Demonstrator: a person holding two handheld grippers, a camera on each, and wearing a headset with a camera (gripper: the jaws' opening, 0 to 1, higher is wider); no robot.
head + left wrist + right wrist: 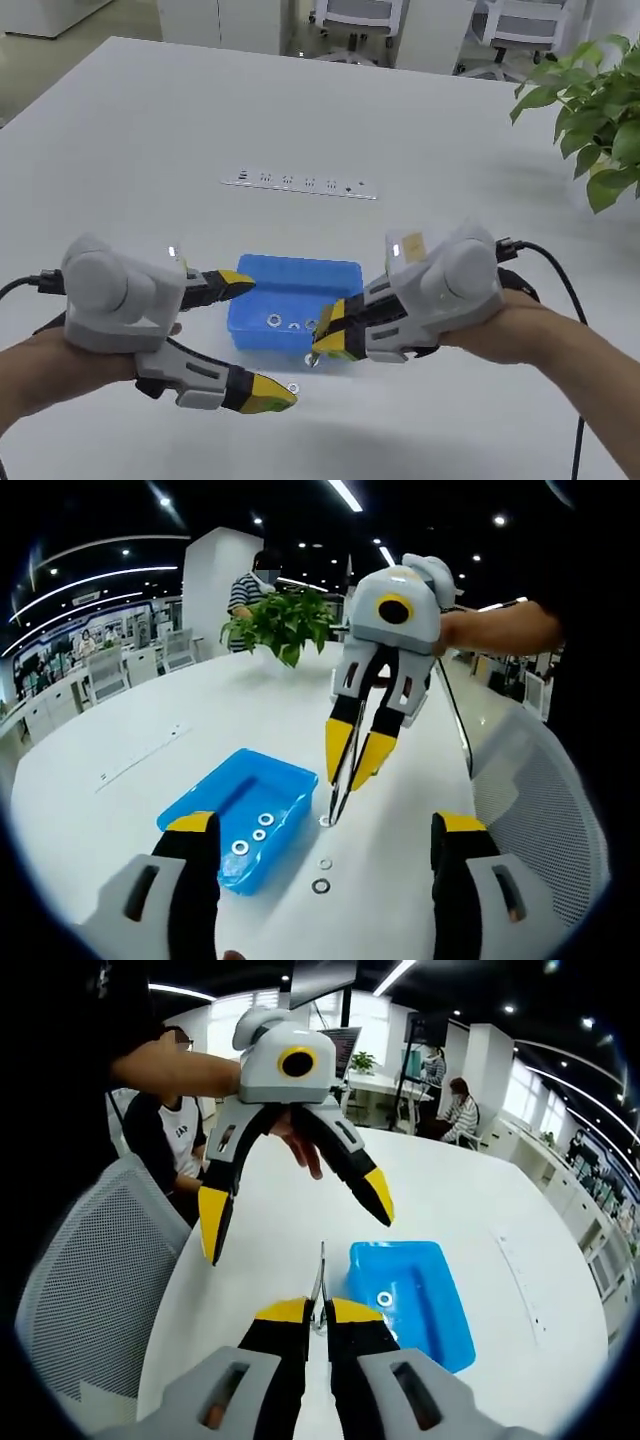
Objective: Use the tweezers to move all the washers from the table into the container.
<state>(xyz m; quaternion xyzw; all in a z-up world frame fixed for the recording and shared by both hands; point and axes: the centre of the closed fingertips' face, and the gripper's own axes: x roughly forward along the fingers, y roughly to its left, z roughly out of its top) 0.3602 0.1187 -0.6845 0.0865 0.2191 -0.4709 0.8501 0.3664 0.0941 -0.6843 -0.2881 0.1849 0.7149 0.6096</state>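
A blue container (342,274) sits on the white table between my grippers, with three washers (292,324) lying in it. Just in front of it my right gripper (334,331) is shut on the metal tweezers (318,350), whose tips point down at a washer (325,822) on the table by the container's (215,798) front wall. Two more washers (321,885) lie nearer me. The left gripper (254,340) is open and holds nothing, its jaws astride the container's left end. In the right gripper view the tweezers (320,1278) stick out from the shut gripper (318,1312) beside the container (425,1315).
A white power strip (300,184) lies flat behind the container. A potted plant (598,110) stands at the table's far right. Cables trail from both grippers. Office chairs (360,20) stand past the far edge. A person (185,1125) sits beside the table in the right gripper view.
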